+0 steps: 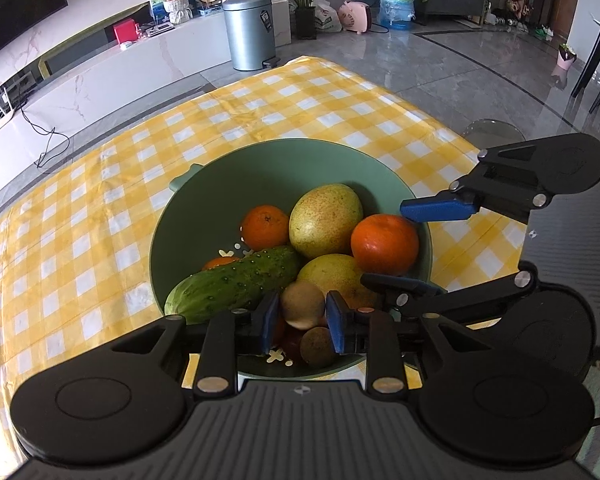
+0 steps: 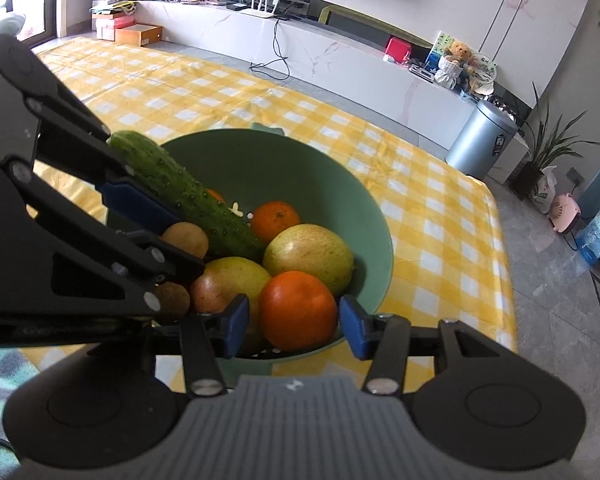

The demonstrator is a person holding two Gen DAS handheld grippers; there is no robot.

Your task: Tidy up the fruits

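A green colander bowl point(image 1: 204, 200) sat on the yellow checked tablecloth point(image 1: 80, 240) and held all the produce in view. Inside it lay a large pear point(image 1: 326, 220) toward the far wall, a second pear point(image 1: 334, 276) nearer the front rim, a big orange point(image 1: 384, 244) against the right wall, and a smaller orange point(image 1: 265, 227) near the middle. A cucumber point(image 1: 236, 284) leaned over the left rim, one end sticking out past it. Two kiwis sat at the near rim, the upper kiwi point(image 1: 302, 304) above the lower kiwi point(image 1: 318, 347). A sliver of another orange fruit showed behind the cucumber.

The left gripper point(image 1: 303, 320) hung over the near rim with its jaws straddling the upper kiwi; the pads stood close beside it, but firm contact could not be told. The right gripper point(image 2: 294, 326) stood open at the right side of the bowl, its pads either side of the big orange with clear gaps.

No fruit lay on the cloth around the bowl. That fitted either a gathering nearly complete, with the last pieces being let go, or a sorting-out from the bowl with both grippers taking hold. No other container showed.
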